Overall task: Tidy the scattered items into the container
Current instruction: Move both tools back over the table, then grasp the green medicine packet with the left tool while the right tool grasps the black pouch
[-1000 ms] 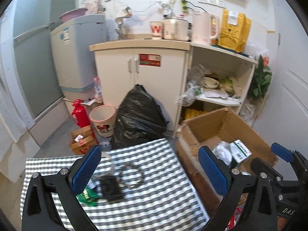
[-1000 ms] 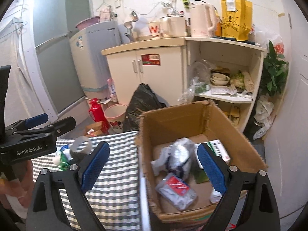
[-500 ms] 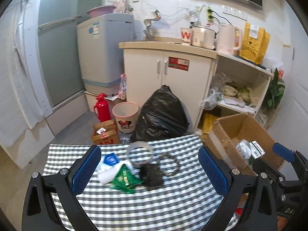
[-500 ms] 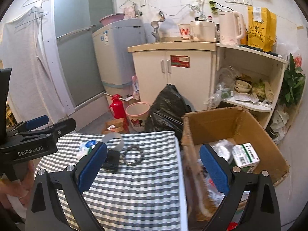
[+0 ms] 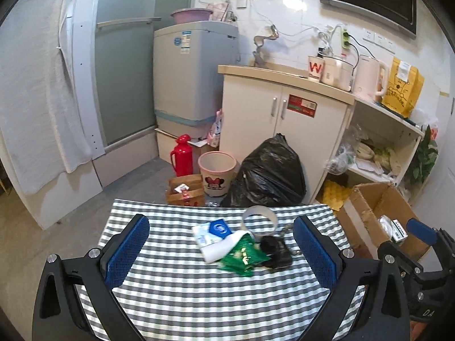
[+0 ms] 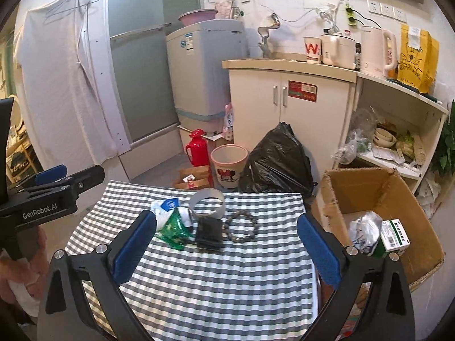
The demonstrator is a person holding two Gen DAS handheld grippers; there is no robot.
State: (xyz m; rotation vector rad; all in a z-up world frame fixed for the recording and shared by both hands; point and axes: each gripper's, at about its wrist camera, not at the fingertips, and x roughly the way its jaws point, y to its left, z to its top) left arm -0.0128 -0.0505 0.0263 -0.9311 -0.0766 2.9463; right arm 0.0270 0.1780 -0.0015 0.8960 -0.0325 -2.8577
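Both tongs hang spread wide and empty above the near edge of the desk [image 6: 199, 278], a stance that looks like sizing up a first pick rather than committing to one: the left tongs [image 5: 221, 250] frame the pile from the left, the right tongs [image 6: 227, 244] from nearer the box. The cardboard box [image 6: 421, 216] stands open just beside the desk's right edge, low enough to drop things in, and already holds a crumpled bag and a green-and-white carton [image 6: 395, 234]. On the checked cloth the leftovers huddle together: a white packet [image 5: 212, 234], a tape ring [image 6: 207, 203], a green foil pouch [image 6: 173, 228] touching a black wallet [image 6: 209, 232], and a bead bracelet [image 6: 243, 226] nearest the box, probably the easiest start.
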